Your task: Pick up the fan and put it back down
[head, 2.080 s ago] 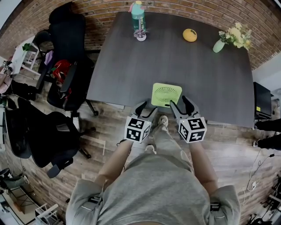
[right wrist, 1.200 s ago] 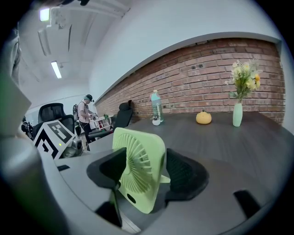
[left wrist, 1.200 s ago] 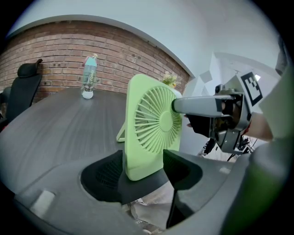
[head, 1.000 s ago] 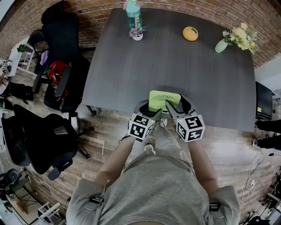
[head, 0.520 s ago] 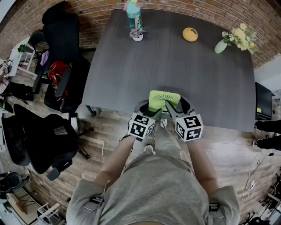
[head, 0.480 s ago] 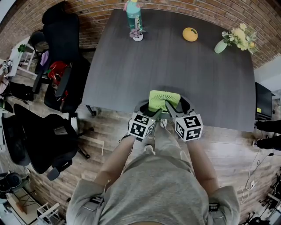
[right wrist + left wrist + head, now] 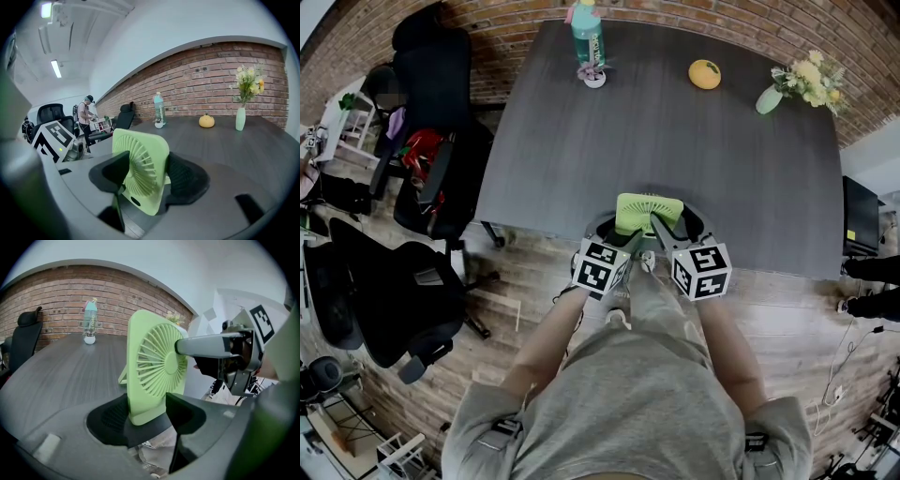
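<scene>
1. Left claw (image 7: 617,234), just left of centre in the lower half of the head view, is clamped on the fan (image 7: 649,208). In the left gripper view my two dark jaws pinch a lower corner of its housing, one on each face.
2. Between my two claws the fan, pale green and square with a round grille, stands upright on edge. It sits at the near edge of the dark tabletop (image 7: 675,141), at lower centre of the head view. I cannot tell whether its underside touches the tabletop.
3. Right claw (image 7: 677,225), just right of centre, grips the fan as well. The right gripper view shows one jaw against the grille face and the other against the back.
4. Along the far edge of the tabletop, at the top of the head view, a teal bottle (image 7: 591,33) has a small white pot (image 7: 593,77) just in front. To the right are an orange round object (image 7: 705,74), then a pale green vase (image 7: 767,99) of yellow flowers at upper right. All are well apart from the fan.
</scene>
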Demonstrator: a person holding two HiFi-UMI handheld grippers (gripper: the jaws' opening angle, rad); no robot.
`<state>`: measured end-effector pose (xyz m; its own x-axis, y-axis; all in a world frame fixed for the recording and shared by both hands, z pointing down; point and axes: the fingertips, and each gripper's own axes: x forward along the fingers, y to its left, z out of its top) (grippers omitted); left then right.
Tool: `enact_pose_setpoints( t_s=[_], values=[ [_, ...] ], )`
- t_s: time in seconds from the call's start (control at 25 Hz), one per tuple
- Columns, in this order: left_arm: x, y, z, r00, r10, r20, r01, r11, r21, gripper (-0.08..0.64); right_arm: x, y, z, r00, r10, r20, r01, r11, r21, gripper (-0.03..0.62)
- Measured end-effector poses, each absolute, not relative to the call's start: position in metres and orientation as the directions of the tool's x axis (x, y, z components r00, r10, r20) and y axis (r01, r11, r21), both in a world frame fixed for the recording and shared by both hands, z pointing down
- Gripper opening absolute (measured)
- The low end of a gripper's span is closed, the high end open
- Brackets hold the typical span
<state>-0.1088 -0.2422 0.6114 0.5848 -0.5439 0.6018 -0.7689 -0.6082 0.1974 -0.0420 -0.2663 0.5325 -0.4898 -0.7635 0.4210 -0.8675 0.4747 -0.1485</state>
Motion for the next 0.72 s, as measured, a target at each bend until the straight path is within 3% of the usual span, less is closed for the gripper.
enact_pose_setpoints(
  t_s=[0.72],
  values=[
    [-0.121,-0.201,0.570,0.583,-0.600,0.548,-0.771,-0.622,0.138,0.241,-0.053,-0.220,0.491,-0.490,-0.802,0.342,-0.869,0.478,-0.123,0.250]
  ],
)
